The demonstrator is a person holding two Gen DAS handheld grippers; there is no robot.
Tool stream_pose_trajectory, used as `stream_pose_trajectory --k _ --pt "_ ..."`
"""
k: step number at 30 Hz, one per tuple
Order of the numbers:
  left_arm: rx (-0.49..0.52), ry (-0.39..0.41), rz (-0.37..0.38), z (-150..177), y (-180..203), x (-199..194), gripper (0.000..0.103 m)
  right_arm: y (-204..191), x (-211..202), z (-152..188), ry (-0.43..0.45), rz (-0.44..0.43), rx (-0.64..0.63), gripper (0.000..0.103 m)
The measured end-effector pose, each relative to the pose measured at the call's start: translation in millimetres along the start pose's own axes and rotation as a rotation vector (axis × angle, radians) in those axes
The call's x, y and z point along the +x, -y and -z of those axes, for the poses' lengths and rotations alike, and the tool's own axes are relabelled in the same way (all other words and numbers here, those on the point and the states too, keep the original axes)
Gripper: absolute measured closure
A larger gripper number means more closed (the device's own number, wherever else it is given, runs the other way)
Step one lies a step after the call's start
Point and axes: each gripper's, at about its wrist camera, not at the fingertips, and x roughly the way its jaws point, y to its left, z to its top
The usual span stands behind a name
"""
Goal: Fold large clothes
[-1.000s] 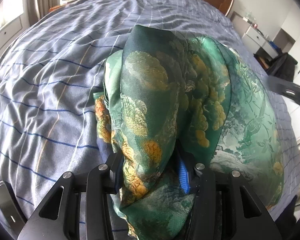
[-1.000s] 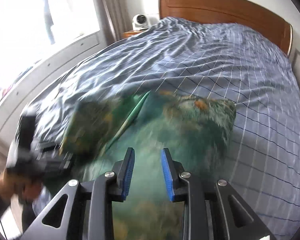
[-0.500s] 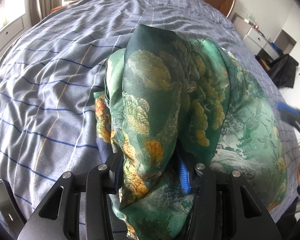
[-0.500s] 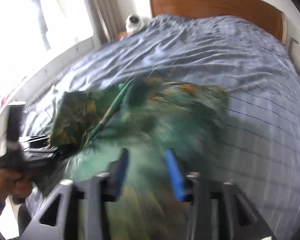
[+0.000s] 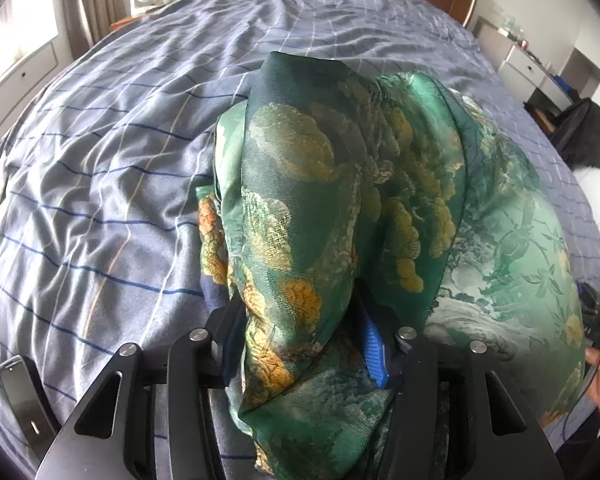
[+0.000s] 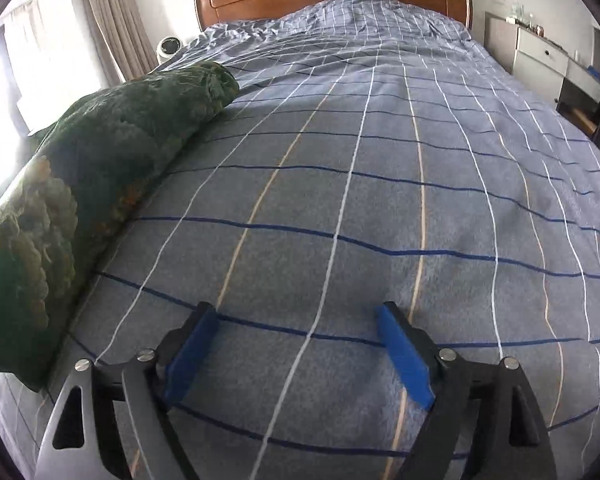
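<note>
Green floral garment (image 5: 340, 208) is being held bunched up at lower centre of the left wrist view, draped over the blue checked bed cover (image 5: 100, 184) and spreading toward the right edge of the frame. In the right wrist view the same fabric (image 6: 60, 200) is being seen as a dark rolled mass along the left edge, lying on the bed. Left tongs (image 5: 300, 344) are being kept clamped on a thick gathered fold, cloth filling the gap between the blue pads. Right tongs (image 6: 300, 352) are being held spread wide with nothing between them, low over bare bed cover at lower centre.

Fabric is being judged thin, satin-like, light and very limp, with a sheen suggesting slipperiness; no shape is being kept on its own, and layers are likely to slide over each other. A single-layer pinch is being judged likely to slip out. Hold is best being taken at a hem or corner, several layers gathered deep between the pads, with the free edge at the right of the left wrist view being the likely spot for the right tongs.
</note>
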Motion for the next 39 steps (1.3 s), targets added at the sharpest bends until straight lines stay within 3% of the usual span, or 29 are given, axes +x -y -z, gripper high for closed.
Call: stream_pose_trajectory --k 4,16,39 --pt "-0.009 0.005 -0.011 2.4 -0.9 -0.9 0.047 -8.7 -2.1 4.2 0.009 0.042 -0.036 0.018" --pt "0.028 0.015 -0.051 4.8 4.5 -2.9 0.046 -4.8 -2.4 2.7 0.01 0.029 -0.028 0.018" --pt "0.036 0.021 -0.045 5.6 3.4 -4.1 0.046 -5.3 -2.6 3.0 0.009 0.03 -0.027 0.018"
